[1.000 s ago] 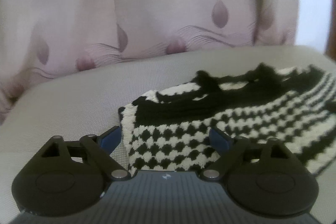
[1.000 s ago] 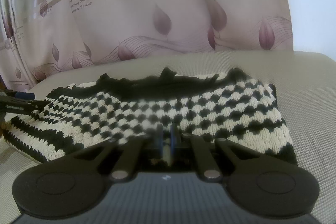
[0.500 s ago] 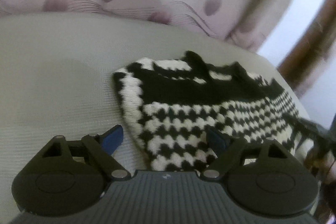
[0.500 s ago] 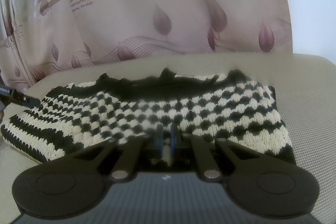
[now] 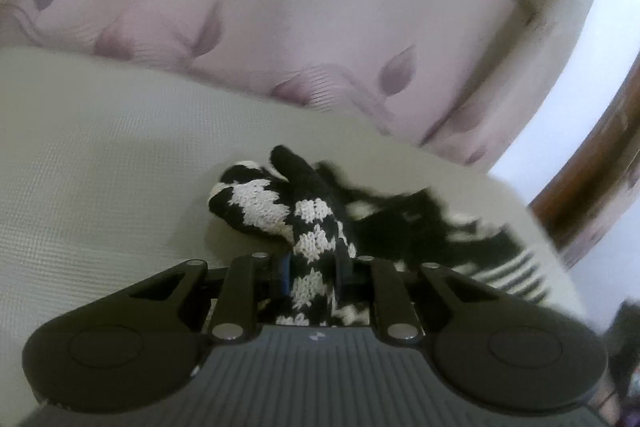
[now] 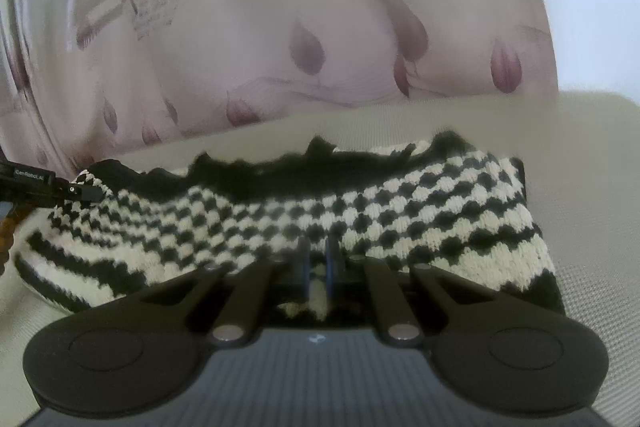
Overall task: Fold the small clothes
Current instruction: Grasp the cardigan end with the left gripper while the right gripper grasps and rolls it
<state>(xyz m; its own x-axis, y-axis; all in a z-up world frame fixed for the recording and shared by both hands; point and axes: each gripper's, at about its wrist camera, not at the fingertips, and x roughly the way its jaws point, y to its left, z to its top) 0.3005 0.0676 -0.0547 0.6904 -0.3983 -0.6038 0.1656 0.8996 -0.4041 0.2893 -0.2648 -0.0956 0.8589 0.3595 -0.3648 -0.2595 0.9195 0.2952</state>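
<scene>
Between your left jaws: a bunched end of the knit garment (image 5: 308,247), checkered black and cream, where a second ago the jaws stood wide with the flat hem lying between them.
Left gripper (image 5: 310,277): closing on the cloth; the pads already press the fold from both sides.
Change in the cloth, left end: it has risen off the grey cushion (image 5: 100,187) and curls over ahead of the fingertips, no longer spread flat.
Meaning for the task: you now appear to have both ends secured, so the next fold can probably begin by carrying this end across.
Right gripper (image 6: 316,267): jaws nearly together, clamped on the near hem; its jaws are creeping slightly apart, so watch the hold.
Garment beyond the right gripper (image 6: 360,195): spread across the cushion, checkered body, striped left end, ragged black band along the far edge.
Left gripper seen from the right (image 6: 60,189): touching the far left corner.
Backdrop: pink leaf-print curtain (image 6: 320,27).
</scene>
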